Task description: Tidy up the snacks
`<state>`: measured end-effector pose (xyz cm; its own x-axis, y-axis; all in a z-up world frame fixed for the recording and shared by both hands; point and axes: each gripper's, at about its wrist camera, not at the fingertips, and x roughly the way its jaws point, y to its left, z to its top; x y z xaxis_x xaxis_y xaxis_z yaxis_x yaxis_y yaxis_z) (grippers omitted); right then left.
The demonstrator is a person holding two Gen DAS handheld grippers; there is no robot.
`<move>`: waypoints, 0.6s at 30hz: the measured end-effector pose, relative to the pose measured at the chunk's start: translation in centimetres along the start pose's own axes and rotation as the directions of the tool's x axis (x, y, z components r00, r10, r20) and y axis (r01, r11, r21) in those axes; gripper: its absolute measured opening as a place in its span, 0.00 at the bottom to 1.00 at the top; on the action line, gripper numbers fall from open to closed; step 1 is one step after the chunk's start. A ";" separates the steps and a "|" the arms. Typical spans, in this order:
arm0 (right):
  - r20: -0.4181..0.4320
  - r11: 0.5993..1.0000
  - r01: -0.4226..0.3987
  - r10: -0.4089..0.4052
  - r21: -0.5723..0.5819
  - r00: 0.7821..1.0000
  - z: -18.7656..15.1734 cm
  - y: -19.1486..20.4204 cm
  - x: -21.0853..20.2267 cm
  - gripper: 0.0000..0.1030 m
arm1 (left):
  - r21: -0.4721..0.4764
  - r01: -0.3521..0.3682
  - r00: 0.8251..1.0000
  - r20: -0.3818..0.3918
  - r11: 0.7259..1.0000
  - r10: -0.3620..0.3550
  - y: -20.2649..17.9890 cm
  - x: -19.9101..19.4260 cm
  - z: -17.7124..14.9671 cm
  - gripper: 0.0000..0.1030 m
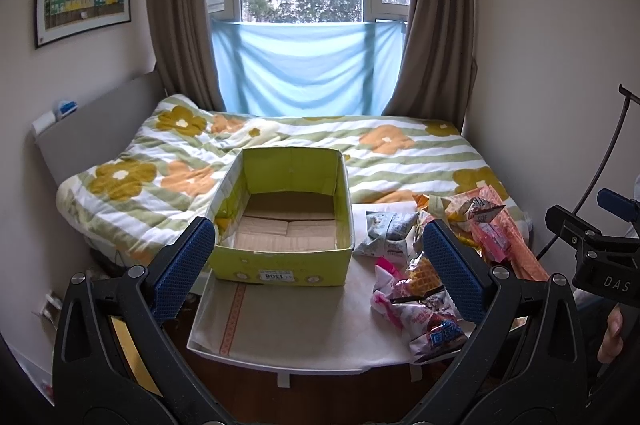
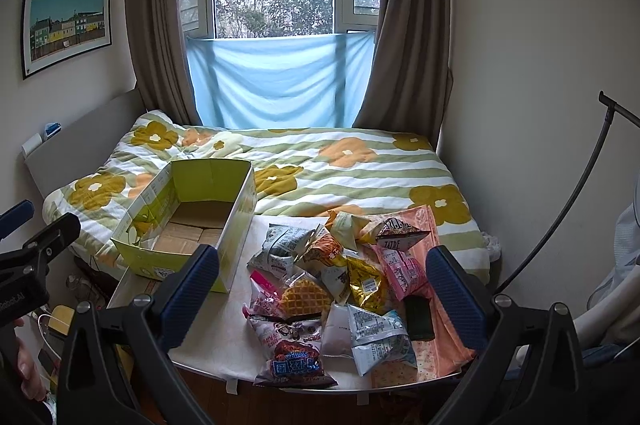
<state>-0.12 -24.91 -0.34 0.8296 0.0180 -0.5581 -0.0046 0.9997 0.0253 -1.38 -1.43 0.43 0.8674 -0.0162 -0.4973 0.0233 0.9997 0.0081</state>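
An open yellow-green cardboard box (image 1: 280, 257) stands empty on the left of a small white table (image 1: 304, 329); it also shows in the right wrist view (image 2: 160, 265). A heap of snack packets (image 2: 340, 277) lies on the table's right side, among them a waffle packet (image 2: 306, 295), a grey packet (image 1: 386, 233) and a pink-and-blue packet (image 2: 294, 353). My left gripper (image 1: 320, 269) is open and empty, held above the table in front of the box. My right gripper (image 2: 320, 289) is open and empty, above the heap.
A bed with a flower-print quilt (image 1: 280, 145) lies behind the table, under a curtained window. A dark phone-like object (image 2: 419, 317) lies on a pink cloth (image 2: 436, 345) at the table's right. Cables and clutter sit on the floor at the left (image 2: 60, 317).
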 end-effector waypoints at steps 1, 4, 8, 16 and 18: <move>0.000 1.000 0.000 0.000 0.000 1.000 0.0 0.0 0.0 1.00 | -0.002 0.000 1.000 -0.001 1.000 0.000 0.0 0.0 0.0 1.00; 0.000 1.000 0.001 -0.001 0.000 1.000 0.0 0.0 0.0 1.00 | -0.007 0.002 1.000 -0.003 1.000 -0.002 0.2 0.0 0.2 1.00; 0.000 1.000 0.001 -0.001 -0.001 1.000 0.0 0.1 0.0 1.00 | -0.005 0.004 1.000 -0.005 1.000 -0.004 0.2 0.0 0.2 1.00; 0.001 1.000 0.001 -0.001 -0.002 1.000 -0.1 0.2 0.0 1.00 | -0.006 0.009 1.000 -0.008 1.000 -0.009 0.5 0.2 0.3 1.00; 0.004 1.000 0.004 -0.004 -0.005 1.000 -0.1 0.2 -0.1 1.00 | -0.007 0.011 1.000 -0.011 1.000 -0.011 0.5 0.2 0.3 1.00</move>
<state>-0.22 -24.71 -0.37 0.8317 0.0142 -0.5551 -0.0041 0.9998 0.0194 -1.02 -0.94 0.54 0.8618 -0.0272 -0.5066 0.0297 0.9996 -0.0032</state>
